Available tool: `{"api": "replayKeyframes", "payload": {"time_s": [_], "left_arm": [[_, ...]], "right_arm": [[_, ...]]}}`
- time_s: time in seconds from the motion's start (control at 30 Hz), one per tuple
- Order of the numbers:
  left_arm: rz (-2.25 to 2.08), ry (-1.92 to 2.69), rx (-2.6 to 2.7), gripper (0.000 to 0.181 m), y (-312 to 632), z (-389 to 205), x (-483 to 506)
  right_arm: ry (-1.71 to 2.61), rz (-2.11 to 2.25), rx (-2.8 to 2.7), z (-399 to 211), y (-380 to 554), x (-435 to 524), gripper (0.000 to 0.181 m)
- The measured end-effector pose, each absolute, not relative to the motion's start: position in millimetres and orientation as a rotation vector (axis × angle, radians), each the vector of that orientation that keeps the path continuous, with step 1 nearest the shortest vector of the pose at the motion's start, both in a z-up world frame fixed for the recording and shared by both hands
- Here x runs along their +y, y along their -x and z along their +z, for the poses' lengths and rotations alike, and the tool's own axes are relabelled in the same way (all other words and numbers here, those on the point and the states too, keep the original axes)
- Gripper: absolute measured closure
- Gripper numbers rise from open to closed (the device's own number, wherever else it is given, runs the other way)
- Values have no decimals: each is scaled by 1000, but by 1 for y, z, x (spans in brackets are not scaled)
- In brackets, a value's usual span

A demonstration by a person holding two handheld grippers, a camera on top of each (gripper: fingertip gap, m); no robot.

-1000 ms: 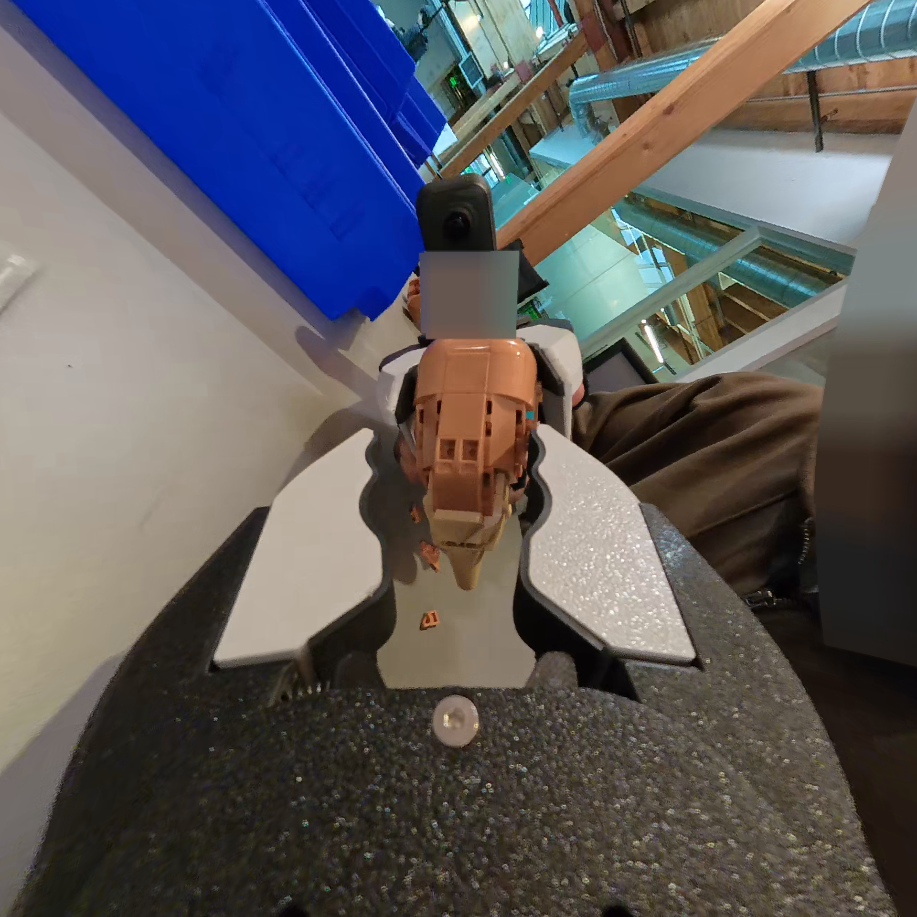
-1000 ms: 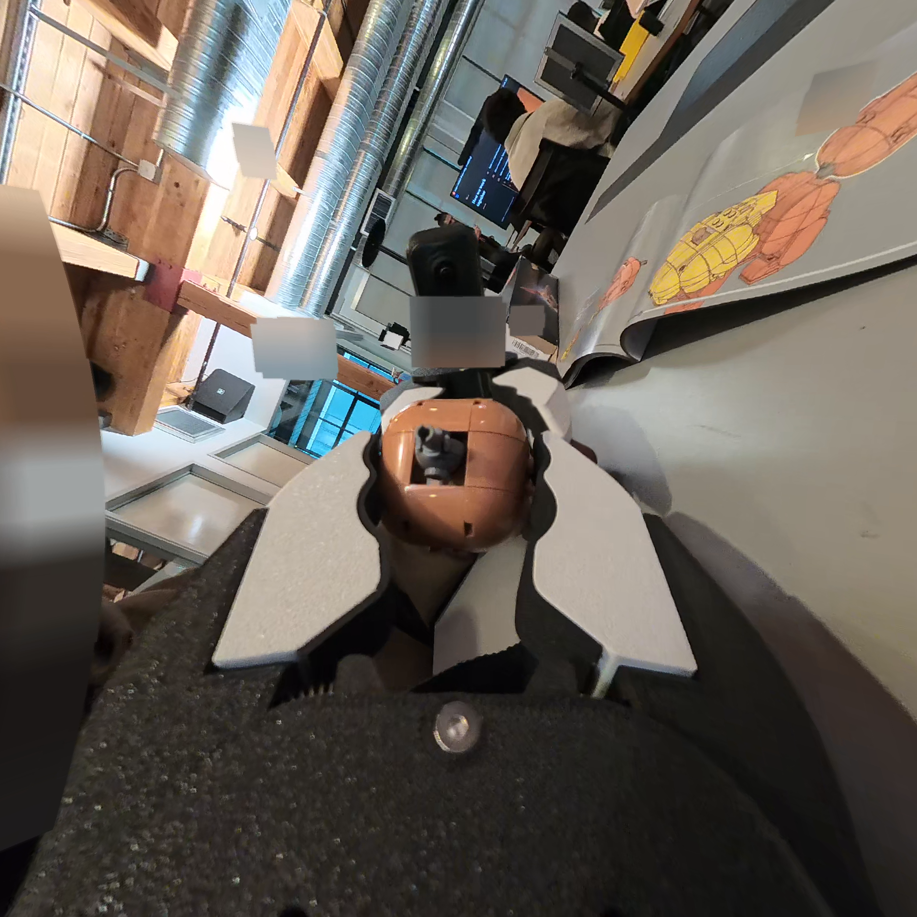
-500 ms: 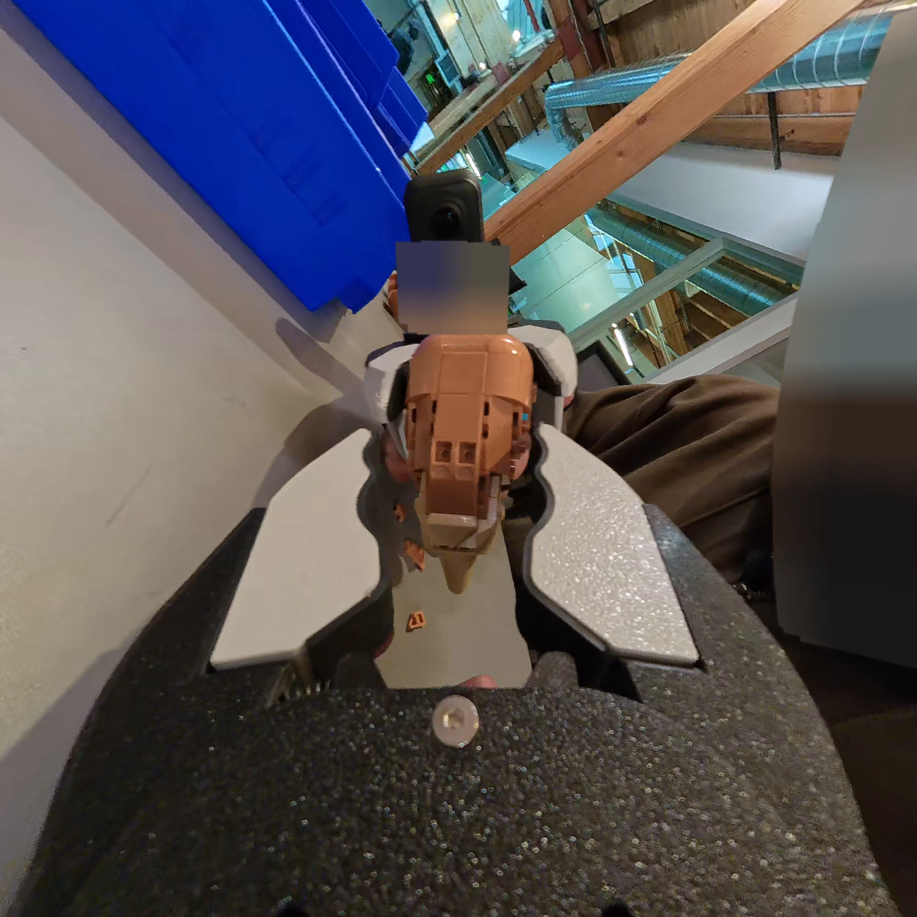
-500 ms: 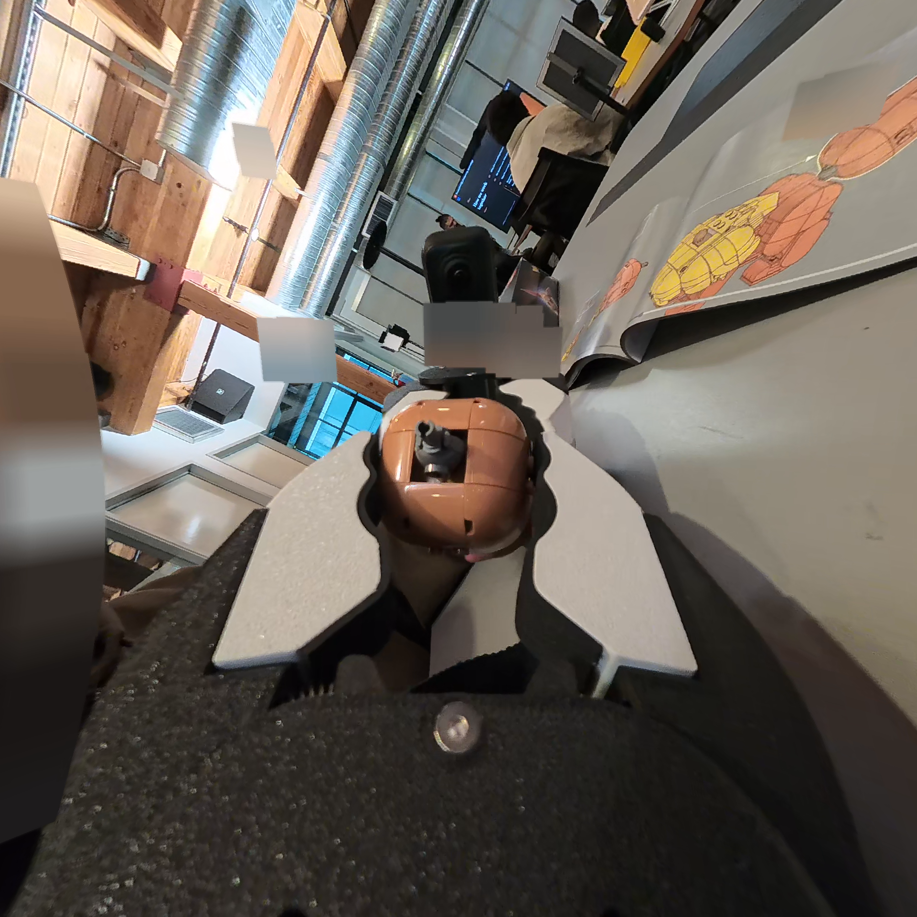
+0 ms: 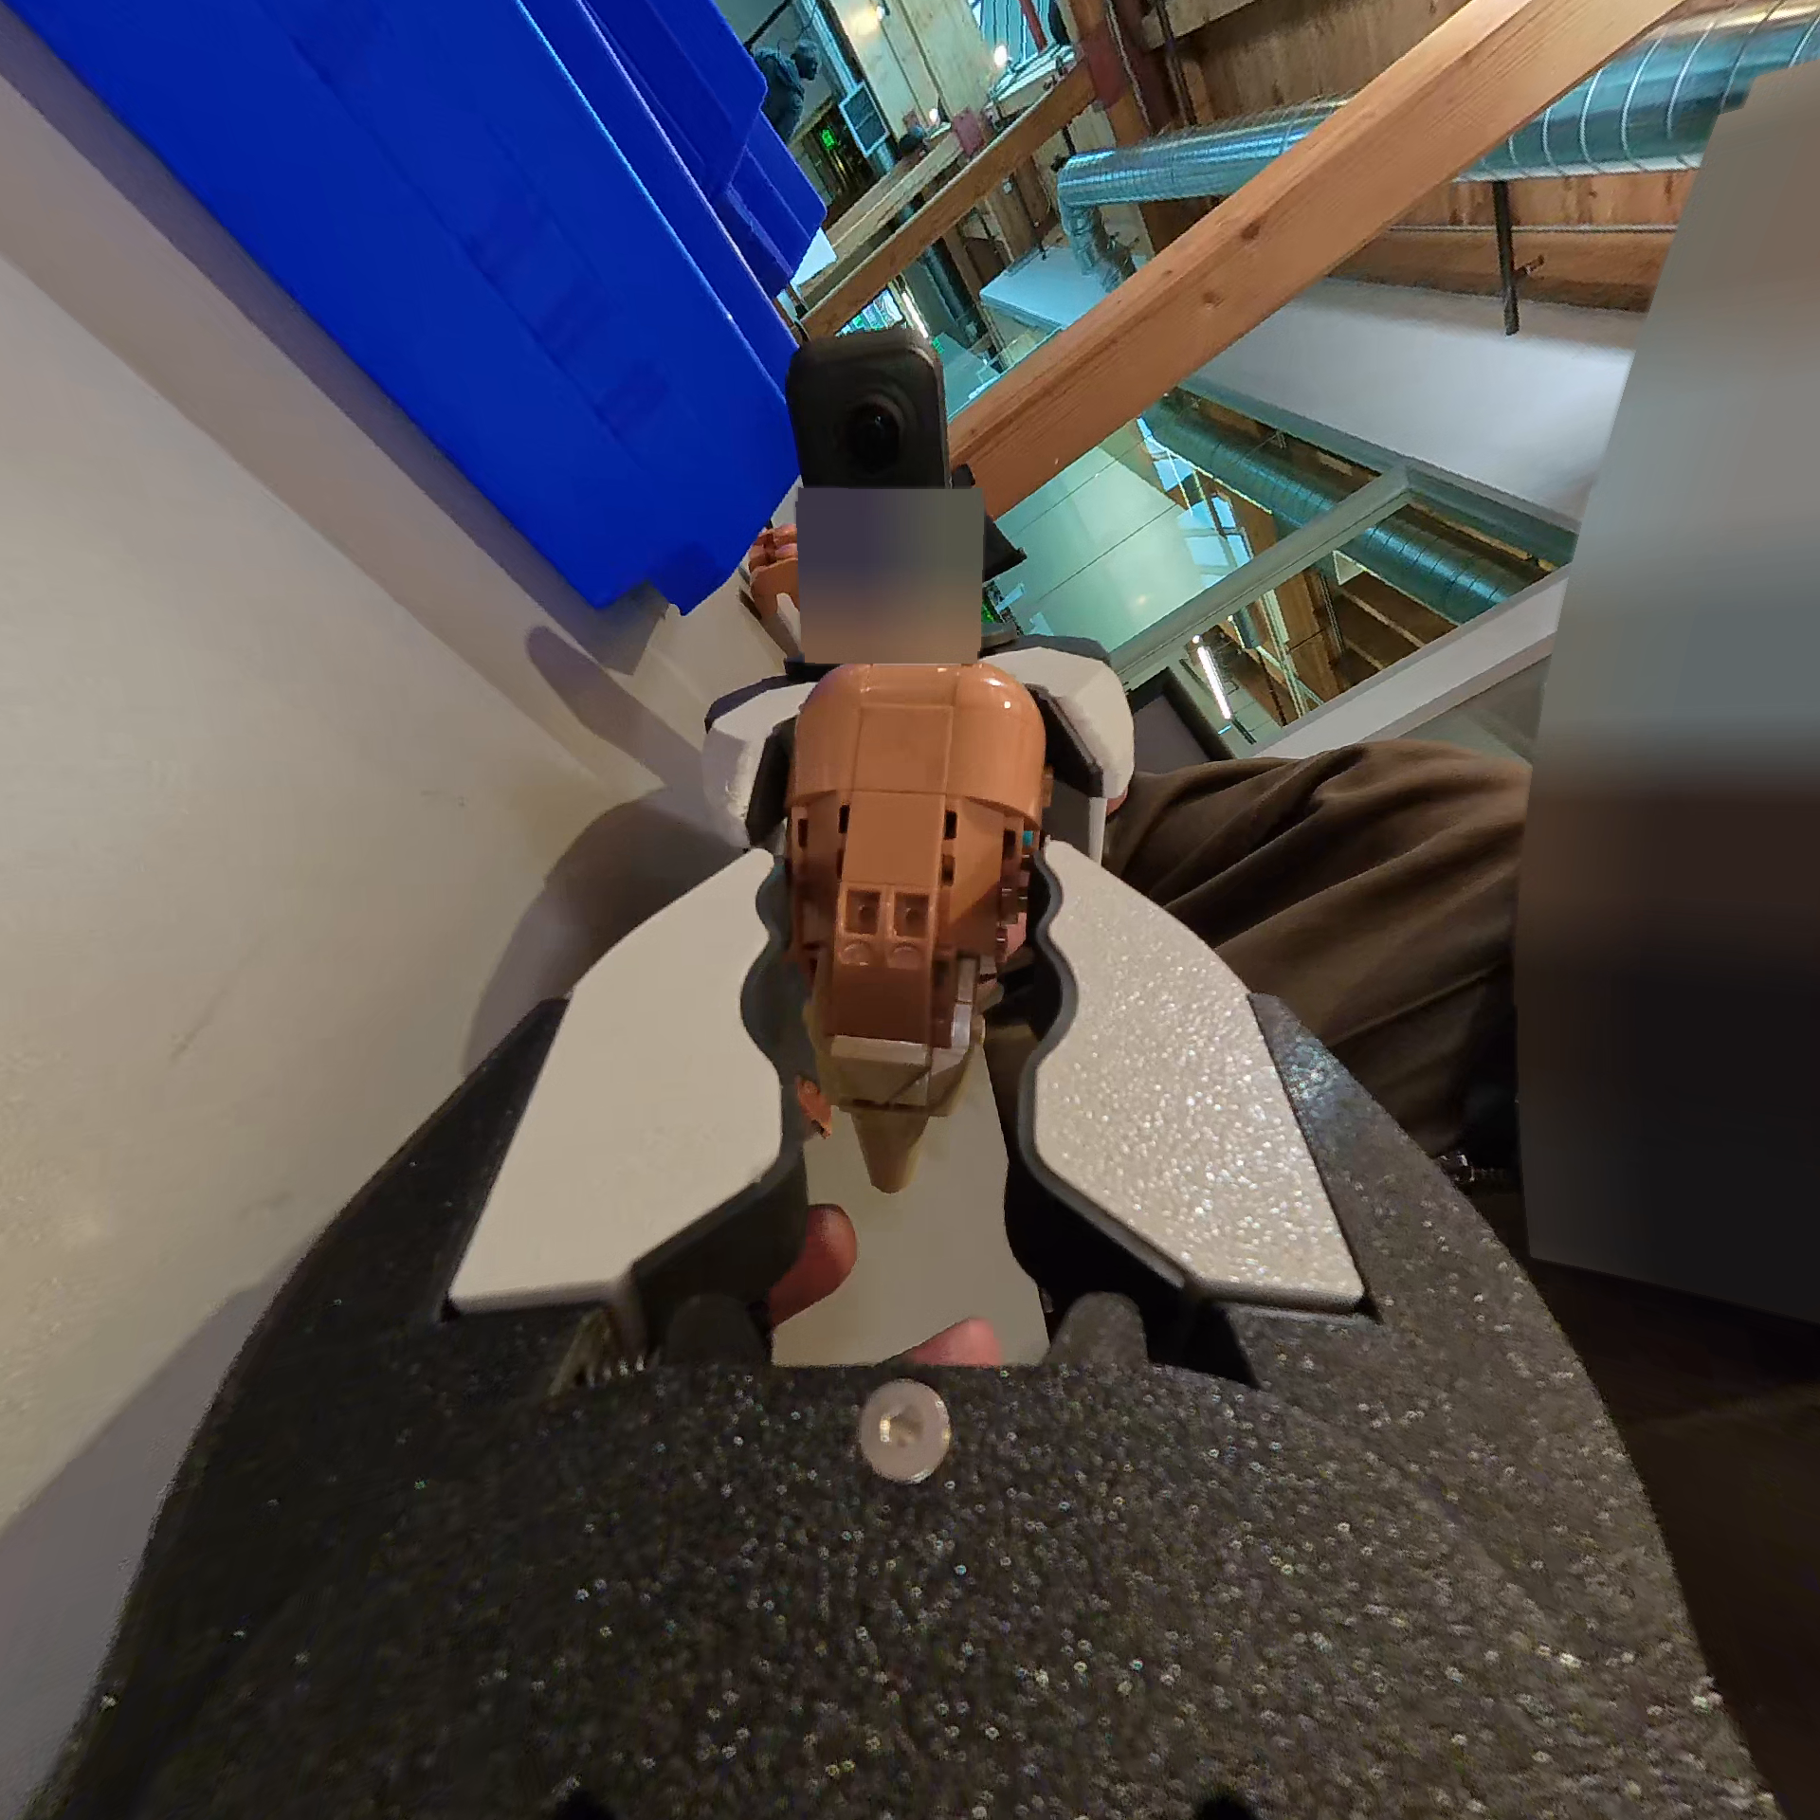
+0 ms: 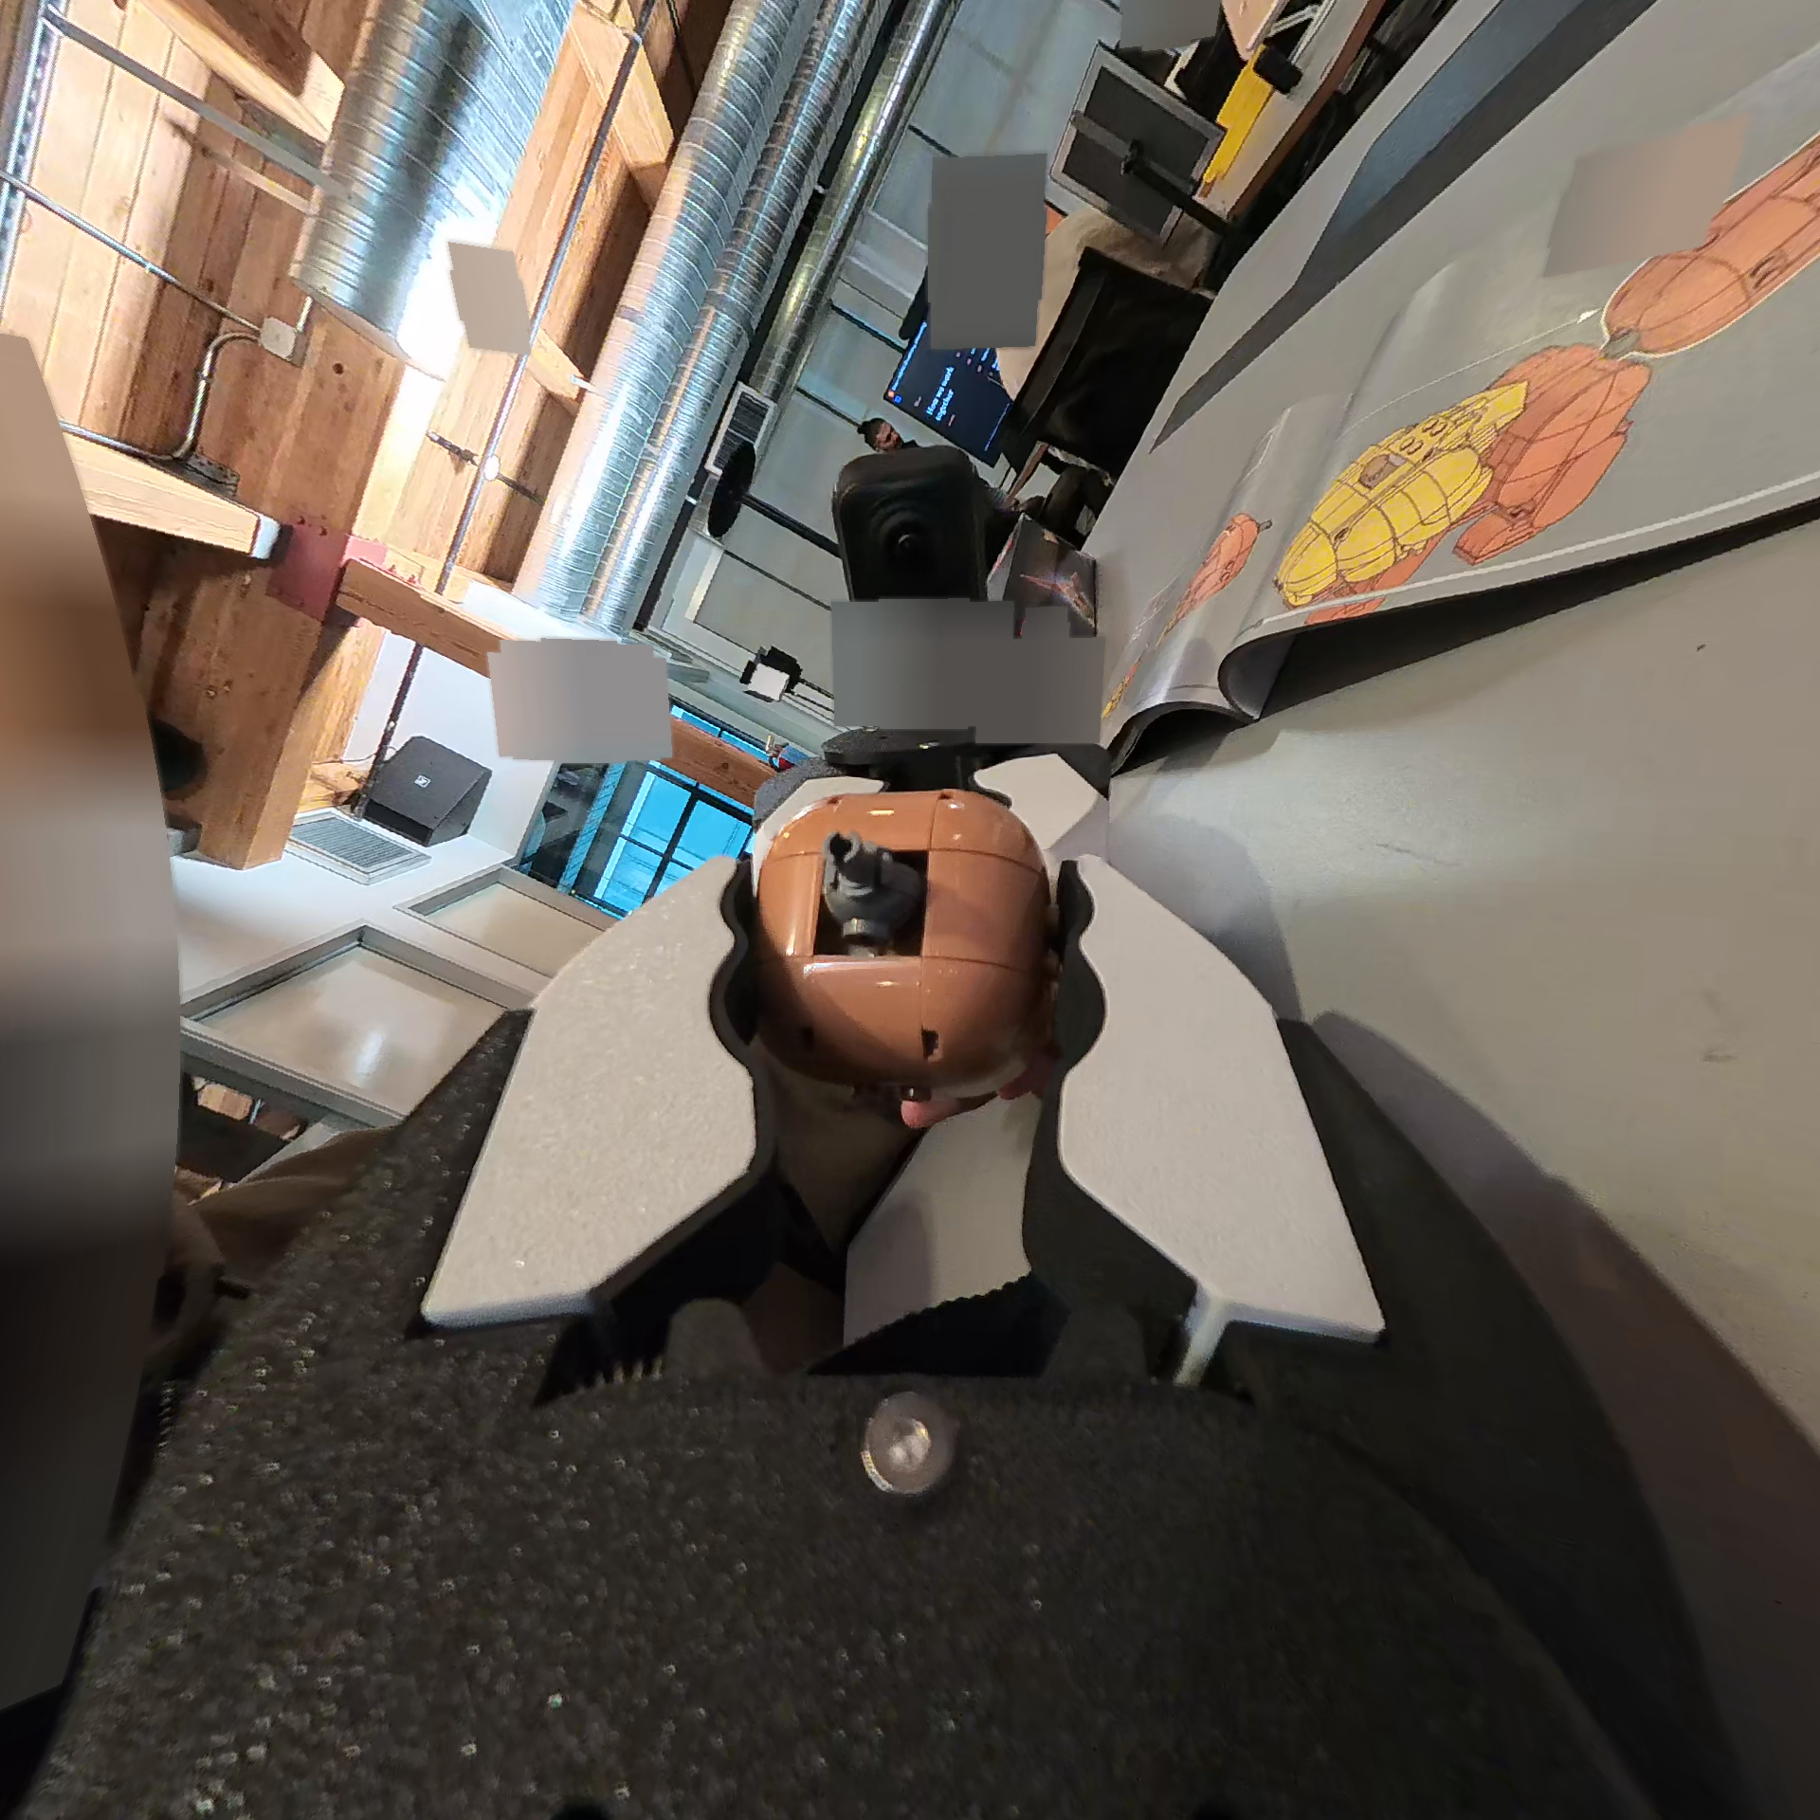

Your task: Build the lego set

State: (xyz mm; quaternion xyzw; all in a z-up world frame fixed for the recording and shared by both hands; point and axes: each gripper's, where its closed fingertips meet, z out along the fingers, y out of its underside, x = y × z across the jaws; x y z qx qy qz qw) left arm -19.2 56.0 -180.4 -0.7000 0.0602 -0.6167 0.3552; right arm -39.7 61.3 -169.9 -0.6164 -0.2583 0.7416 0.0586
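**Left wrist view: brown Lego model pinched between two grippers**

Left wrist view shows the left hand-held gripper clamped on the narrow end of a brown Lego model, held in the air above the pale desk. The model's tapered tan tip points back toward the camera, and its rounded far end sits between the fingers of the right hand-held gripper, which faces this one with a black camera on top. A grey mosaic patch covers the area just below that camera. A fingertip shows between the near fingers; the rest of the hand is hidden by the gripper body. Blue bins lie on the desk beyond, cut off by the frame edge. A brown sleeve crosses the right side, partly behind a blur.

From the right wrist view, the right hand-held gripper is closed on the model's rounded end, where a dark grey peg stands in a square recess. Behind it, only the tips of the left gripper's fingers show. An open instruction booklet lies on the desk, its far pages cut off.
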Motion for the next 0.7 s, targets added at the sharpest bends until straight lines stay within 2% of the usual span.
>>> {"api": "replayKeyframes", "payload": {"time_s": [0.7], "left_arm": [[-1563,1821,160,137,19,-181,58]], "right_arm": [[1882,2271,-744,-171,39,63,122]]}}
